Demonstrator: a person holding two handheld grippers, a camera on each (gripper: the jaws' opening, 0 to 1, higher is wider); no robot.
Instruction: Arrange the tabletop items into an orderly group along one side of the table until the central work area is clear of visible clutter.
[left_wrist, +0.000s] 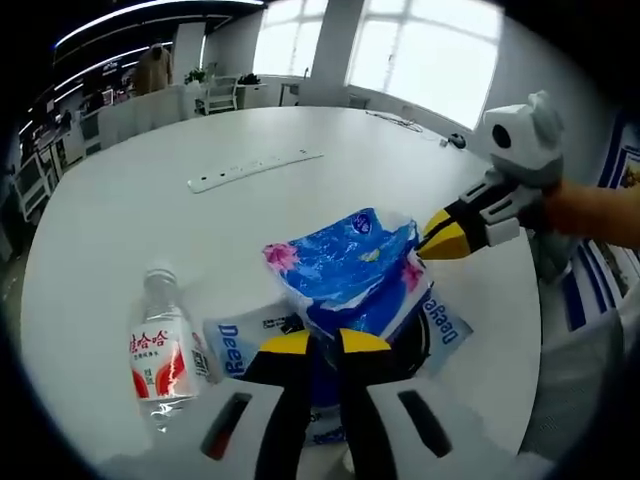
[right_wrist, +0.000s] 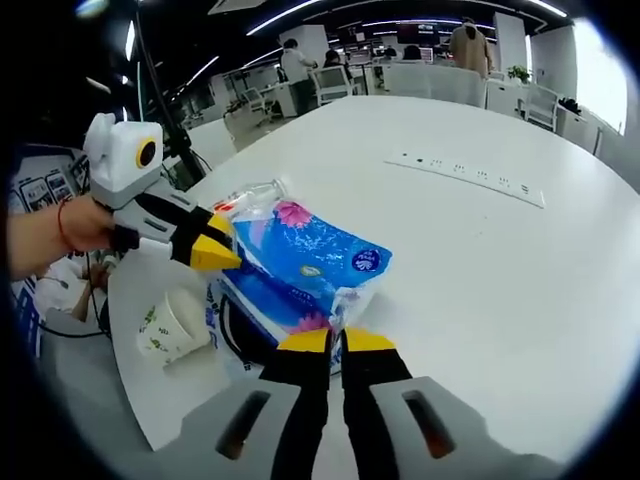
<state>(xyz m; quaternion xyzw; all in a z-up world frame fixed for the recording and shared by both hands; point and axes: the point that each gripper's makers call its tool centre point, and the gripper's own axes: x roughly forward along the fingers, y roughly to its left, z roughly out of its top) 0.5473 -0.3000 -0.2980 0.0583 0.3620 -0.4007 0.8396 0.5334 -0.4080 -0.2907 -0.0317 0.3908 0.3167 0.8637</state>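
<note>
A blue tissue pack (left_wrist: 345, 265) with pink flowers is held at both ends. My left gripper (left_wrist: 325, 342) is shut on its near edge, and the same gripper enters the right gripper view from the left (right_wrist: 225, 255). My right gripper (right_wrist: 337, 338) is shut on the crinkled plastic at the pack's (right_wrist: 305, 265) opposite end, and comes in from the right (left_wrist: 430, 240) in the left gripper view. Under the pack lies a white and blue wrapped pack (left_wrist: 235, 345). A clear water bottle (left_wrist: 160, 355) with a red label lies on its side beside them.
A paper cup (right_wrist: 170, 325) lies tipped over near the table edge, left of the packs. A long white power strip (left_wrist: 255, 170) rests farther out on the round white table (right_wrist: 500, 280). Desks, chairs and people stand in the office behind.
</note>
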